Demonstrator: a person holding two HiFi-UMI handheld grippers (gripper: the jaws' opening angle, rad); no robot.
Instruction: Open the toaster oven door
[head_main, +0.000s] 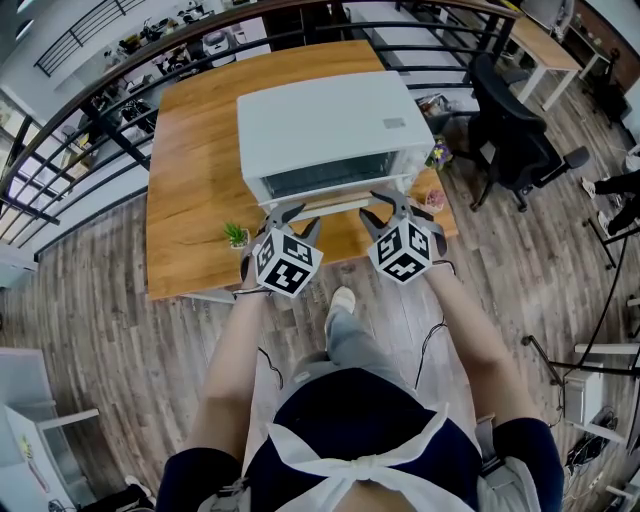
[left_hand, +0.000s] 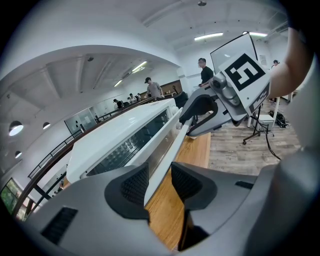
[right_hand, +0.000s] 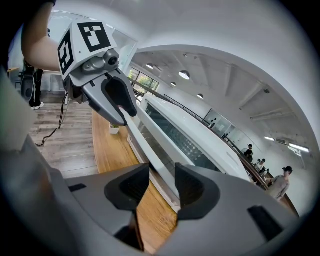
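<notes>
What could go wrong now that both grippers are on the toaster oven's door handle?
1. The left gripper and right gripper both clamp the slim door handle; an uneven pull might let it slip out.
2. Nothing visibly anchors the toaster oven to the table, so pulling may drag it forward instead of opening it.
3. The small potted plant stands close beside the left gripper and could be knocked.

An open-plan office on an upper floor (a mezzanine, by its look): black railing (head_main: 90, 130), swivel chair (head_main: 515, 140), desk (head_main: 540, 45), strip ceiling lights (left_hand: 208, 36).
</notes>
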